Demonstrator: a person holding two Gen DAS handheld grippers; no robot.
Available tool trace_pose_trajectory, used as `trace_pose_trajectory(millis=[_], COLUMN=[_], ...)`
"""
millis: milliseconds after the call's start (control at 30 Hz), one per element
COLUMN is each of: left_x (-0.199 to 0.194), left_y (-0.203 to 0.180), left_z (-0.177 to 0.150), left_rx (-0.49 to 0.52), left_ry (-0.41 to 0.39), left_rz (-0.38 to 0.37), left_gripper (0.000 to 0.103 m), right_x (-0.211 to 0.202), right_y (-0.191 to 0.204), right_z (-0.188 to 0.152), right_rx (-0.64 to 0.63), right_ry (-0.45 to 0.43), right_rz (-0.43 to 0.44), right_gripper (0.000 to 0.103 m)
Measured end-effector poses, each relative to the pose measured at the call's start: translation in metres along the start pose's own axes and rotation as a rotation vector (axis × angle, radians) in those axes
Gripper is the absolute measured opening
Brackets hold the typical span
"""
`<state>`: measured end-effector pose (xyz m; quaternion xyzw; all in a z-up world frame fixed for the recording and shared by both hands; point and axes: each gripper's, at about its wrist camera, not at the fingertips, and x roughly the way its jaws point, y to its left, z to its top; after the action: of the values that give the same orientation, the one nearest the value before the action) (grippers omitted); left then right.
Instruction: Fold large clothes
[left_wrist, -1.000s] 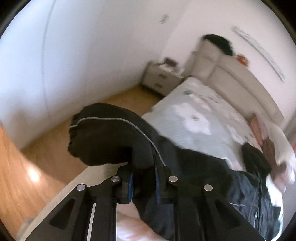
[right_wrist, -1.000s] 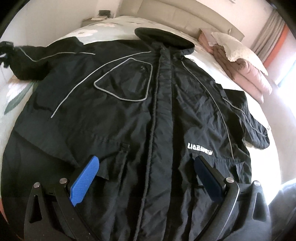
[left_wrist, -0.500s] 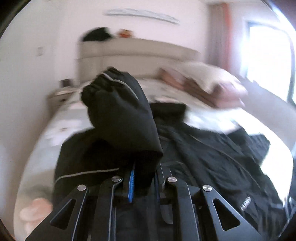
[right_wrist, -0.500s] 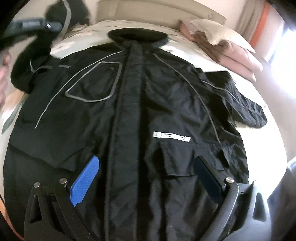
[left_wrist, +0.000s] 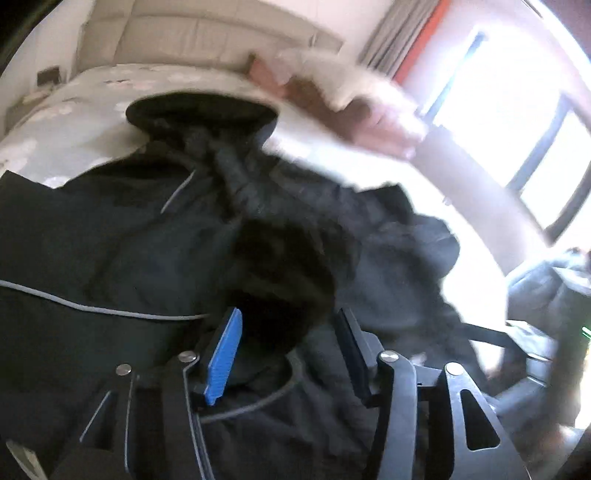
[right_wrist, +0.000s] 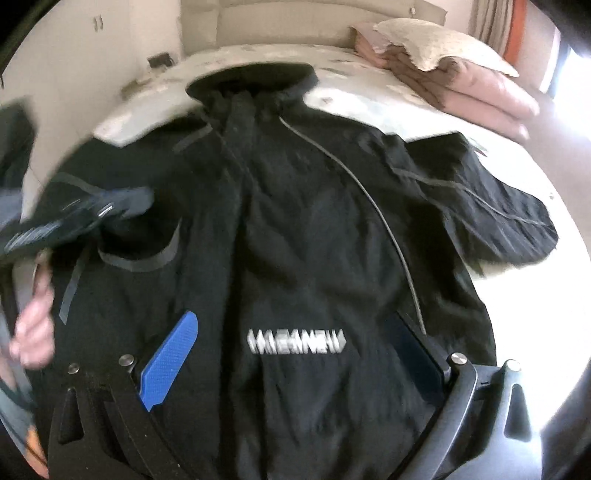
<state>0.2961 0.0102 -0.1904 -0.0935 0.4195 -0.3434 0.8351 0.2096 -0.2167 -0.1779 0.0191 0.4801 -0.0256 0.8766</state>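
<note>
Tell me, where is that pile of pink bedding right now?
In the right wrist view the pink bedding sits upper right on the bed, under a cream pillow, beyond the black jacket.

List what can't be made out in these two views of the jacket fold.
- Chest lettering, right wrist view: motion blur makes it unreadable.
- Black jacket hem, both views: cut off behind the gripper bodies.
- Sleeve cuff, left wrist view: dark blur; contact with the left gripper pads is unclear.

Left tool (left_wrist: 288, 332), right tool (right_wrist: 295, 350): black frames, silver screws, one blue pad each.
</note>
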Motion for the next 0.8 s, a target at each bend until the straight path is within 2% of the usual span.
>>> trace_pose_trajectory(millis=[67, 200, 333, 433, 467, 500, 533, 567, 600, 667, 800], left_x=[-0.026, -0.069, -0.089, -0.093, -0.094, -0.095, -0.090, -0.088, -0.088, -0.083, -0.064], left_y=[0.000, 0.018, 0.035, 0.050, 0.054, 0.057, 0.059, 0.062, 0.064, 0.064, 0.055], left_z=[0.003, 0.001, -0.005, -0.009, -0.009, -0.009, -0.008, -0.007, -0.006, -0.003, 0.008], left_rx=[-0.004, -0.014, -0.007, -0.040, -0.055, -0.067, -0.073, -0.076, -0.076, -0.073, -0.058], left_ry=[-0.064, -0.110, -0.120, -0.116, -0.117, -0.118, -0.118, -0.117, -0.117, -0.115, -0.116], left_rz=[0.009, 0.069, 0.197, 0.219, 0.221, 0.226, 0.235, 0.252, 0.269, 0.287, 0.281], left_gripper=[0.065, 0.065, 0.065, 0.065, 0.065, 0.065, 0.065, 0.065, 0.065, 0.065, 0.065], right_x=[0.007, 0.035, 0.076, 0.110, 0.118, 0.122, 0.119, 0.114, 0.107, 0.083, 0.032], right_y=[-0.004, -0.006, -0.009, -0.002, -0.001, 0.000, 0.004, 0.008, 0.010, 0.009, -0.024], right_z=[0.025, 0.059, 0.078, 0.080, 0.080, 0.079, 0.079, 0.082, 0.084, 0.093, 0.109], right_rx=[0.021, 0.097, 0.185, 0.222, 0.241, 0.261, 0.261, 0.234, 0.211, 0.155, 0.098], right_ry=[-0.005, 0.038, 0.116, 0.190, 0.213, 0.214, 0.196, 0.181, 0.154, 0.065, -0.117], right_rz=[0.090, 0.263, 0.329, 0.328, 0.340, 0.378, 0.432, 0.444, 0.428, 0.363, 0.160], right_gripper=[0.102, 0.096, 0.096, 0.093, 0.085, 0.072, 0.059, 0.049, 0.043, 0.040, 0.040])
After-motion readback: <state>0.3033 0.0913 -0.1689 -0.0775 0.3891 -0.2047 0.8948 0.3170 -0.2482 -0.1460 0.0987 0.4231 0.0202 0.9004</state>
